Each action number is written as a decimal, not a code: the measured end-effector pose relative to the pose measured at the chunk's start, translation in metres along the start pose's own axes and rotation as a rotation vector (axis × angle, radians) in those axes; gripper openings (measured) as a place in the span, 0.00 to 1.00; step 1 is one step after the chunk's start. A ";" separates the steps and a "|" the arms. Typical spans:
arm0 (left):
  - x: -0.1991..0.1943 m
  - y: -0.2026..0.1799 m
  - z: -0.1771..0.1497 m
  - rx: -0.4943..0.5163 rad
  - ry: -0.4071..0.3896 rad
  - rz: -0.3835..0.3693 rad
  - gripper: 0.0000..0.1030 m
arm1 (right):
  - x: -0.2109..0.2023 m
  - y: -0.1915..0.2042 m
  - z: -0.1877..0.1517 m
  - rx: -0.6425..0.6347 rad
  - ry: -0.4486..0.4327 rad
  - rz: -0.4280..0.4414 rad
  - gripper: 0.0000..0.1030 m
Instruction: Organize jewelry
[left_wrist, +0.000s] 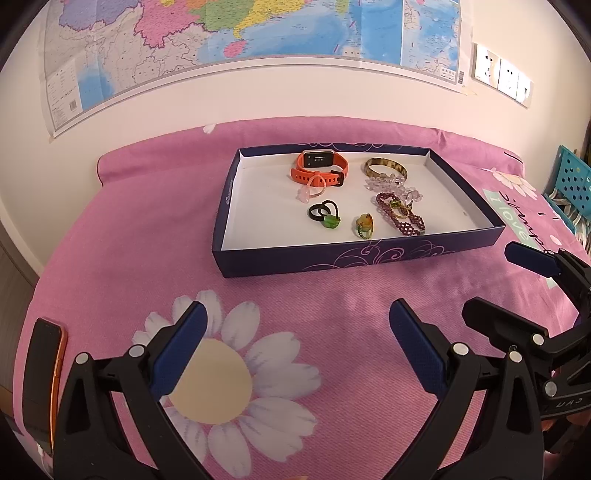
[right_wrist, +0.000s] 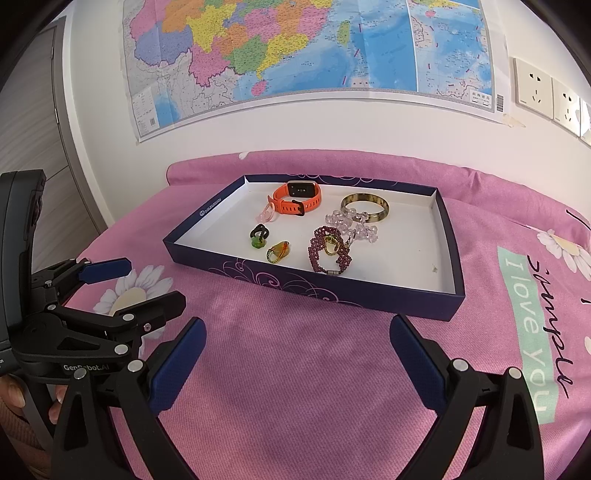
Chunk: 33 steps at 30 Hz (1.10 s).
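Note:
A navy box lid with a white floor lies on the pink bedspread and serves as a tray. In it are an orange smartwatch, a tortoiseshell bangle, a clear bead bracelet, a purple bead bracelet, a pink ring, a black and green ring pair and an amber ring. My left gripper and right gripper hover open and empty in front of the box.
A phone in an orange case lies at the bed's left edge. A teal basket stands beyond the bed's right side. A map and wall sockets hang behind. A hand holds the left gripper's handle.

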<state>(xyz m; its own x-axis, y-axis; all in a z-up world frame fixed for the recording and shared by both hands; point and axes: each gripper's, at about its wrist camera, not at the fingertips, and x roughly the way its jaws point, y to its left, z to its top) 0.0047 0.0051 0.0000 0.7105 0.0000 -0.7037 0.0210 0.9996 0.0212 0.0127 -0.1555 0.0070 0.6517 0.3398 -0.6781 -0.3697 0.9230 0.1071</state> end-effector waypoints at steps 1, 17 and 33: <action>0.000 0.000 0.000 0.001 -0.001 0.000 0.94 | 0.000 0.000 0.001 0.000 0.001 0.000 0.93; 0.008 0.012 0.001 -0.004 0.030 -0.020 0.94 | 0.002 -0.048 0.001 -0.021 0.081 -0.073 0.93; 0.035 0.117 0.007 -0.088 0.113 0.142 0.94 | -0.004 -0.257 -0.001 0.175 0.216 -0.336 0.94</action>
<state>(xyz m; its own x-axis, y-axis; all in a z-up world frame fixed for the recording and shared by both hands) 0.0366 0.1216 -0.0173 0.6183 0.1391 -0.7736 -0.1388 0.9881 0.0667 0.1043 -0.3940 -0.0181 0.5566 -0.0128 -0.8307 -0.0313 0.9989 -0.0363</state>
